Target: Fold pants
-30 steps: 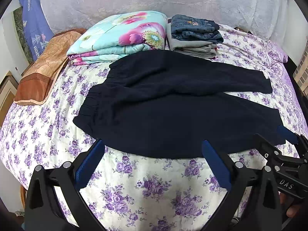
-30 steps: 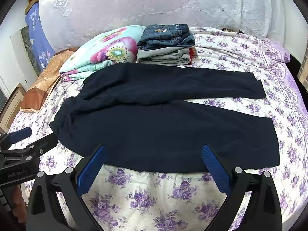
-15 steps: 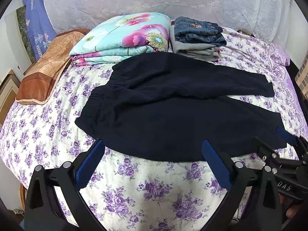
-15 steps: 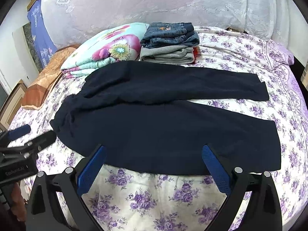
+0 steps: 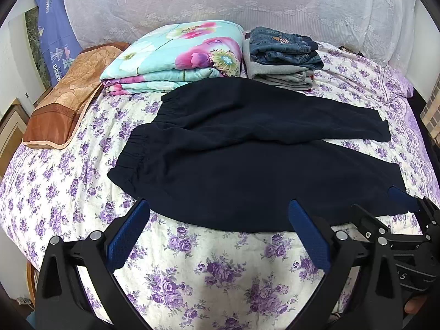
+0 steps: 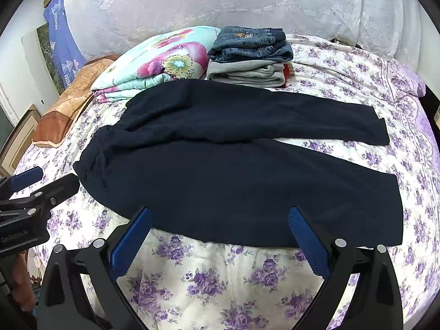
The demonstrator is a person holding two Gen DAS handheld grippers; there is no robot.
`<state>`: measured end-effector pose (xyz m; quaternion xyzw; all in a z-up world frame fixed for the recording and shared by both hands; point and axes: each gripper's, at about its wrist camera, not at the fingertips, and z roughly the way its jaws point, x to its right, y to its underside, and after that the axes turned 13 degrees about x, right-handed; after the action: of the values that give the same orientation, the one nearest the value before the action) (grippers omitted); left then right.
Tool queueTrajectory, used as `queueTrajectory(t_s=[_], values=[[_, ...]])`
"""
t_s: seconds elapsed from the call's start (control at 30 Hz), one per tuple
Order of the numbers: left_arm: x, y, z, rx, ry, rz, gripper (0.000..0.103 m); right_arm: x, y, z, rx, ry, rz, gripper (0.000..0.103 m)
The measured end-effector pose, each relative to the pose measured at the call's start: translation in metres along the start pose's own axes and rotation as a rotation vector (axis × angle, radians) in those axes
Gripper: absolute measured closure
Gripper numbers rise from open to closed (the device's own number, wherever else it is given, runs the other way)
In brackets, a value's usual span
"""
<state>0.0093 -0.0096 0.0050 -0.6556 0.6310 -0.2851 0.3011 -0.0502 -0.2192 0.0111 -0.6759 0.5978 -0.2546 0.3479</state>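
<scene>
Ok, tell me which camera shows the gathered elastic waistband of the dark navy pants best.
The left wrist view: the gathered elastic waistband of the dark navy pants faces that camera, its puckered ridges clearly lit. In the right wrist view the same waistband lies near the left edge, foreshortened and dark, its gathers barely readable.

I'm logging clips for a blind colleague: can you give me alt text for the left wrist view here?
Dark navy pants lie spread flat on a purple-flowered bedspread, waistband left, legs right. The open left gripper hovers by their near edge, the right gripper near the cuff. Behind lie a floral quilt and folded jeans.
</scene>
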Motion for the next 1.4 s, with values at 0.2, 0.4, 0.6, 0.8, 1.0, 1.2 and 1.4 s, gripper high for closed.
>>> queueTrajectory(t_s=[0.2, 0.4, 0.6, 0.8, 1.0, 1.2, 1.4], values=[[0.004, 0.0, 0.0, -0.005, 0.003, 0.01, 0.005, 0.005, 0.003, 0.002, -0.011, 0.004, 0.017, 0.003], [0.007, 0.0, 0.001, -0.008, 0.004, 0.013, 0.005, 0.007, 0.004, 0.003, -0.017, 0.004, 0.022, 0.003], [0.007, 0.0, 0.001, -0.008, 0.004, 0.014, 0.005, 0.006, 0.005, 0.005, -0.02, 0.0, 0.021, 0.003], [0.007, 0.0, 0.001, -0.009, 0.004, 0.014, 0.005, 0.005, 0.005, 0.009, -0.023, -0.003, 0.022, 0.003], [0.008, 0.001, 0.001, -0.01, 0.004, 0.016, 0.005, 0.006, 0.004, 0.008, -0.022, -0.003, 0.023, 0.003], [0.008, 0.001, 0.002, -0.014, 0.002, 0.012, 0.005, 0.006, 0.002, 0.011, -0.025, -0.004, 0.025, 0.003], [0.006, 0.003, 0.009, -0.035, 0.019, 0.004, 0.005, 0.008, 0.006, 0.015, -0.048, -0.022, 0.038, 0.003]])
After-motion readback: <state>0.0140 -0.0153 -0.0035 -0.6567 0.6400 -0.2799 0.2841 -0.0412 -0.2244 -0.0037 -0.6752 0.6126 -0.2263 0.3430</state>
